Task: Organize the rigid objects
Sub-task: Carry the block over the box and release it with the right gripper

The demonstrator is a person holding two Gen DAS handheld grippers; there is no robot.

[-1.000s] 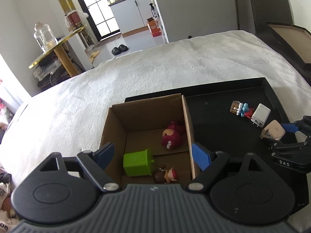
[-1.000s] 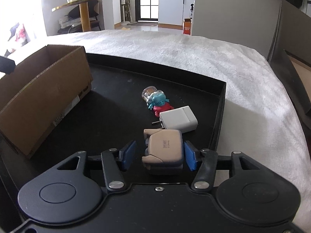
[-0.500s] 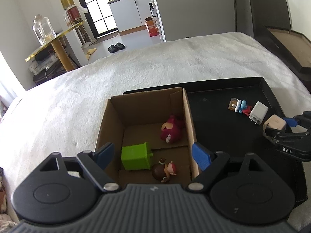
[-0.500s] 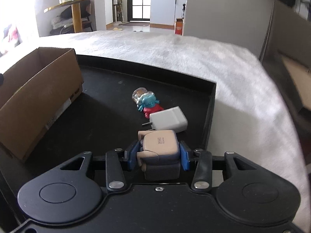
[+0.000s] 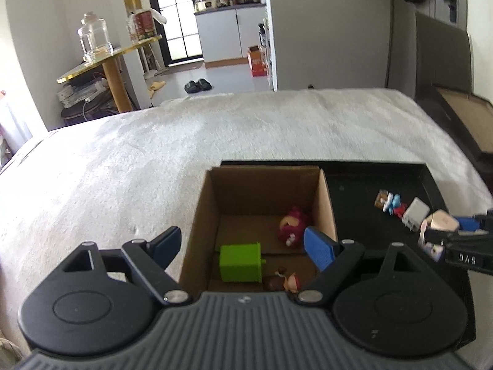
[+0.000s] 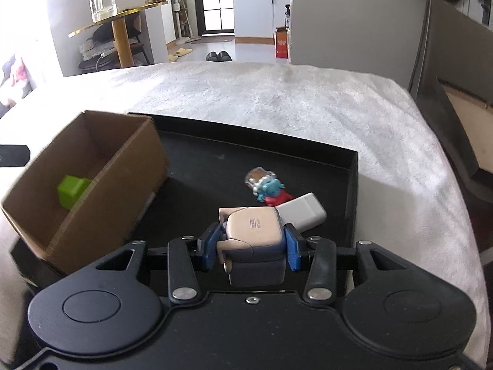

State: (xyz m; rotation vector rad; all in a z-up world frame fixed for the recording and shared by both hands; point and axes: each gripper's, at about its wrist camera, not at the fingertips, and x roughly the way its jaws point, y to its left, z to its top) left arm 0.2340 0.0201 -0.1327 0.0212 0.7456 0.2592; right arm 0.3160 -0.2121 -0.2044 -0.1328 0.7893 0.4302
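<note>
1. While it hangs above the black tray (image 6: 351, 182), the beige and grey cube-shaped object (image 6: 254, 234) sits between the blue pads of the right gripper (image 6: 251, 242), its beige face with a small printed label turned up and away from the camera; it is about as wide as it is deep, so no long axis can be told.
2. The white charger (image 6: 303, 212) lies flat on the tray just beyond the held object, its long side running from lower left to upper right in the right wrist view; in the left wrist view its prongs point toward the near side.
3. The small blue and red figure (image 6: 271, 189) lies on its side touching the far end of the charger, with a clear-domed piece (image 6: 257, 175) at its far end.
4. The cardboard box (image 5: 326, 203) stands open on the left part of the tray, which rests on a bed covered by a white blanket (image 5: 154, 160).
5. Inside the box are a green block (image 5: 240, 262) with a small peg on its right side, a dark red plush-like figure (image 5: 292, 225) against the right wall, and a small brown-haired figurine (image 5: 283, 280) lying at the near edge.
6. The right gripper is closed narrow, both pads pressing the sides of the cube-shaped object, after closing on it just now.
7. The left gripper (image 5: 243, 245) hovers over the near end of the box with its jaws spread wide and nothing between them.
</note>
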